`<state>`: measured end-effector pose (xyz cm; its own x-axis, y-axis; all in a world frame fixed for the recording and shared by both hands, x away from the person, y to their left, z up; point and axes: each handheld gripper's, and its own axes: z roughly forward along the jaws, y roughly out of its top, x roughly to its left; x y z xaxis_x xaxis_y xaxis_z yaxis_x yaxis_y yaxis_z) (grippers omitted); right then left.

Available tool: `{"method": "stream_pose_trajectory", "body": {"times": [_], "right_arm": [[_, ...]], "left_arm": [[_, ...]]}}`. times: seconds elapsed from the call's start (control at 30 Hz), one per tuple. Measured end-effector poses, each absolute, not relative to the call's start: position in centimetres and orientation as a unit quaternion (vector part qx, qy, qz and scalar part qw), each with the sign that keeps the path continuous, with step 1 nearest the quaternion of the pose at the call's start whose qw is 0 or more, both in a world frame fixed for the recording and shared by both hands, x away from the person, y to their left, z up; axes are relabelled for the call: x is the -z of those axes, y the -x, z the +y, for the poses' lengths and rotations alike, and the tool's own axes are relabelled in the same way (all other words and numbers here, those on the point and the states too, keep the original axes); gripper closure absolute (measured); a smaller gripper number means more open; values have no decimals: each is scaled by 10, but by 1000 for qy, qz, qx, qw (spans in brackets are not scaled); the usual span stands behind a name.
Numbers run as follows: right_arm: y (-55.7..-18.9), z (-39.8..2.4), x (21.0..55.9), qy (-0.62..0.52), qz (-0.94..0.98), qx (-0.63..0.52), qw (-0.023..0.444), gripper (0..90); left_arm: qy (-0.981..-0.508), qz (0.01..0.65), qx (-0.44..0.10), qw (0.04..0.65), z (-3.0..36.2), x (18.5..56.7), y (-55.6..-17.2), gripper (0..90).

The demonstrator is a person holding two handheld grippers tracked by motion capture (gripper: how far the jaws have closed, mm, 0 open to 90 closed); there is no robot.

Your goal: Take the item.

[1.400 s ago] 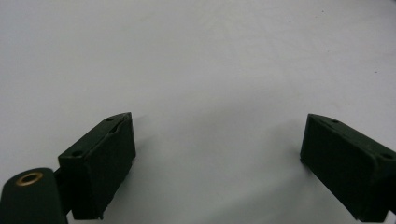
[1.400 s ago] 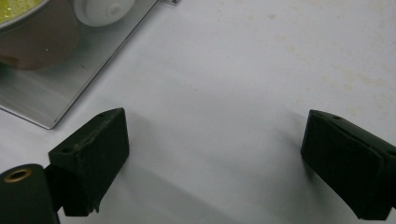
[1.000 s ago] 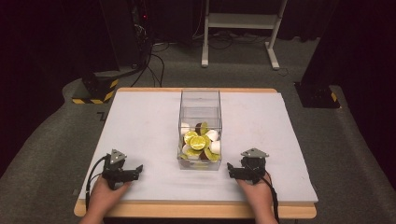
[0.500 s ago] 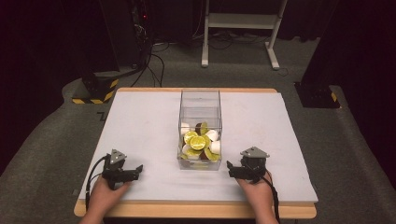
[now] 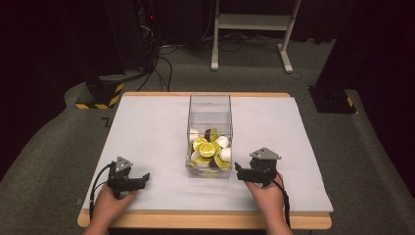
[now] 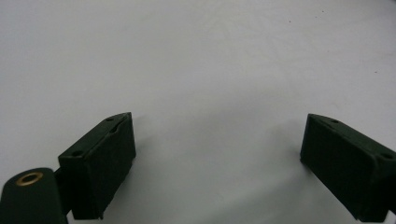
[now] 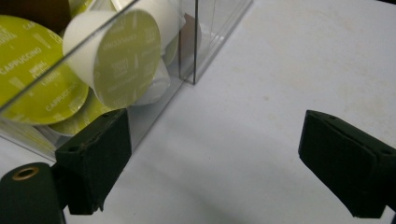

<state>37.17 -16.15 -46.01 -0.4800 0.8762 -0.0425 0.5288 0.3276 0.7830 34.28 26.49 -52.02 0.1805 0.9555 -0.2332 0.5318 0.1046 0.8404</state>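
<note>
A: What do the surface and the room look like?

B: A white table (image 5: 147,127) with a wooden edge fills the middle of the high view, on grey carpet. Beyond it, at the top of the frame, the room is dark: a white stand (image 5: 252,24) at top centre, black cables on the floor beside it, and a yellow-and-black striped base (image 5: 100,95) at upper left.

A: Anything different from a second ago?

B: Nothing I can make out. Both hands and the box sit in the same spots as in the earlier frames.

A: Where are the grippers?

B: The left gripper (image 5: 139,180) rests low at the lower left of the frame, held in the left hand (image 5: 108,205). In its own view the jaws are spread wide over bare white tabletop. The right gripper (image 5: 239,171) lies at lower centre-right in the right hand (image 5: 266,196), jaws likewise spread wide with nothing between them.

A: And the box?

B: The clear plastic box (image 5: 209,105) stands upright at the table's centre, open on top. Its near end holds a pile of coffee capsules (image 5: 208,149), lime-green, white and brown. In the right gripper view a green lid reads "cappuccino", and the box's corner sits just beside the left jaw.
</note>
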Motion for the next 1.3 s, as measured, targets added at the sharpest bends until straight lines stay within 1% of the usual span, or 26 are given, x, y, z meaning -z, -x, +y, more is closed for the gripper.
{"method": "stream_pose_trajectory", "body": {"times": [0.83,1.3], "right_arm": [[-366,-161,428,-430,768,-406,246,124],[-367,-153,421,-419,767,-424,237,129]], "left_arm": [[-623,596,-237,448,264,520,-343,103],[-626,595,-237,446,265,520,-343,103]]}}
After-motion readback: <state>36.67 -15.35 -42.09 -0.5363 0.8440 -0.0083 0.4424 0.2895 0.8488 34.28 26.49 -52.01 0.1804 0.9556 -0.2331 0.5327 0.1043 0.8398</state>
